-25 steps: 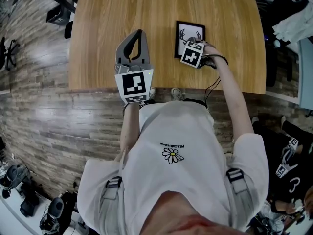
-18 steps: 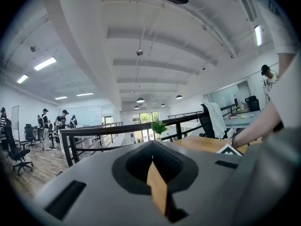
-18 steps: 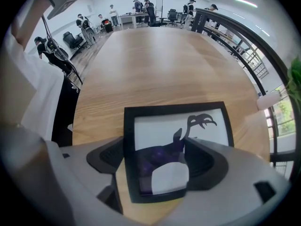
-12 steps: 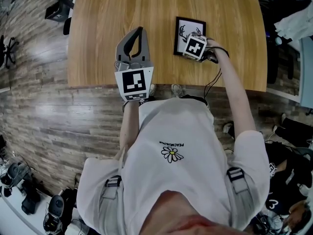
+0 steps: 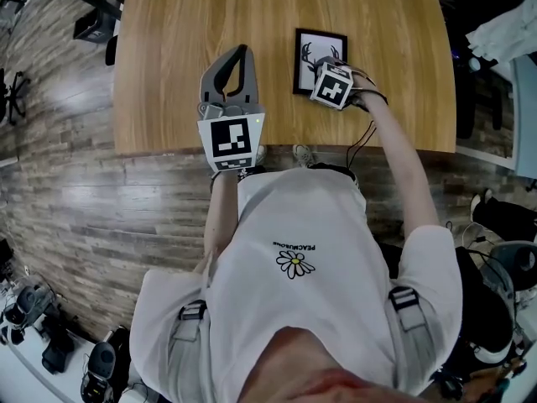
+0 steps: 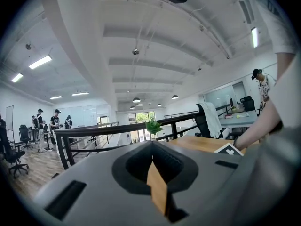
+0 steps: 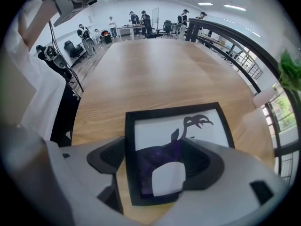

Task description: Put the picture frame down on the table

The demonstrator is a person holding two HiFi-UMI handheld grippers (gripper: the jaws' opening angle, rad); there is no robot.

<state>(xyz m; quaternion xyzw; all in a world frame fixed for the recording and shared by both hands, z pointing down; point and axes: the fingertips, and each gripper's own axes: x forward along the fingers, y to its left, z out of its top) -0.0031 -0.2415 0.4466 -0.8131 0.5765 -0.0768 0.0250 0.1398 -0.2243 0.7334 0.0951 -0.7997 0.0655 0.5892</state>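
While only its own view shows the right gripper's [image 7: 153,160] jaws pinching the black-rimmed deer picture frame [image 7: 175,126], long side pointing away from the person, the left gripper's [image 5: 237,60] jaws are closed, empty.

Bright, even indoor light is filling all 3 views, and shadows are falling only faintly. Ceiling strip lights [image 6: 40,61] are glowing at the upper left and upper right of the left gripper view, where the near foreground is going soft. Fisheye bending is curving the table [image 5: 168,57] edges, and black corners are ringing both gripper views. The picture frame [image 7: 155,131] glass is reflecting a purplish sheen.
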